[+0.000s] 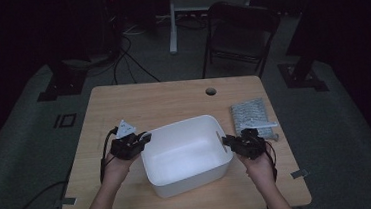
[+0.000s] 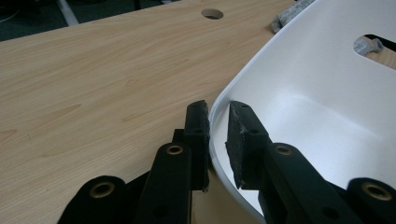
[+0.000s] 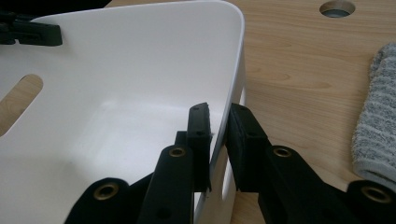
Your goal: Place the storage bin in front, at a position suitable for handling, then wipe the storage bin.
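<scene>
A white plastic bin [image 1: 185, 154] sits at the lower centre of the high view, on a light wooden table [image 1: 173, 98]. It is rectangular with rounded corners, smooth and empty, with an oval handle slot in each end wall. The left hand-held gripper [image 1: 145, 138] meets the bin's left rim, at centre left of the frame; in the left gripper view, its jaws straddle the thin white wall, narrowly parted and clamped on it. The right hand-held gripper [image 1: 228, 141] grips the opposite rim at centre right, one jaw inside and one outside. A folded grey towel [image 1: 248, 113] lies right of the bin.
</scene>
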`<state>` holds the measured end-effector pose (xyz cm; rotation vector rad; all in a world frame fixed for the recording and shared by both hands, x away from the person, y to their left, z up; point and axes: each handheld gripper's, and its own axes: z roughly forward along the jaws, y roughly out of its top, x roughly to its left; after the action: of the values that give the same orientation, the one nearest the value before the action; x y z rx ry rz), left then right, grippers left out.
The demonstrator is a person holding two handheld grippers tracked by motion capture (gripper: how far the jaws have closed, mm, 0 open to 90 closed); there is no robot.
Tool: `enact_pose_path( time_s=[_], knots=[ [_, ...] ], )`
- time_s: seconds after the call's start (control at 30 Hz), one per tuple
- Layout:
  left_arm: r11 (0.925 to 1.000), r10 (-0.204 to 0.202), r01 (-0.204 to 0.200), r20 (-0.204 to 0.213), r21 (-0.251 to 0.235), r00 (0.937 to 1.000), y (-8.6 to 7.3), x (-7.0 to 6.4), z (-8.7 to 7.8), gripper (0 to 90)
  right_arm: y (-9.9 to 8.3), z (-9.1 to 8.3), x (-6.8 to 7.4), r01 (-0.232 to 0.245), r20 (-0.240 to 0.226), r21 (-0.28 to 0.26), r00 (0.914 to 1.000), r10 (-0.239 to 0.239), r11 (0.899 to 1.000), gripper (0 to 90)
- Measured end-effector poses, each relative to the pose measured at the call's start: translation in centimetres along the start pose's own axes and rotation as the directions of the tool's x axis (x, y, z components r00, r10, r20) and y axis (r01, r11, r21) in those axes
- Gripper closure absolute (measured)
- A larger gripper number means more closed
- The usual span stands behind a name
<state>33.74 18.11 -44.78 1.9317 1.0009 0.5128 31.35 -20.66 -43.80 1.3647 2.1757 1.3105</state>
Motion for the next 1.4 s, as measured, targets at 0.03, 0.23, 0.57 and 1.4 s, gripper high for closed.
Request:
enact_pose_path(
  time_s=[0.03,0.23,0.57,1.4],
  knots=[
    [1.0,0.0,0.0,0.0,0.0,1.0,0.0,0.0,0.0,78.3,0.0,0.0,0.0,0.001,-0.004,0.002,1.0,-0.001,1.0,76.4],
    [1.0,-0.001,0.001,0.004,-0.003,1.0,0.0,0.0,0.0,78.4,0.4,-1.3,-0.5,-0.004,-0.006,-0.06,1.0,0.003,0.998,63.1],
    [1.0,0.006,-0.006,0.009,-0.008,0.9999,-0.1,0.1,0.0,78.3,1.0,-4.8,-1.5,0.013,-0.038,-0.166,0.9991,-0.019,0.986,58.5],
    [0.9982,-0.015,0.017,0.031,-0.057,0.9994,-0.8,0.4,-0.4,78.1,-1.5,-2.8,-9.6,-0.01,0.169,-0.198,0.9846,0.044,0.98,48.8]
  ],
)
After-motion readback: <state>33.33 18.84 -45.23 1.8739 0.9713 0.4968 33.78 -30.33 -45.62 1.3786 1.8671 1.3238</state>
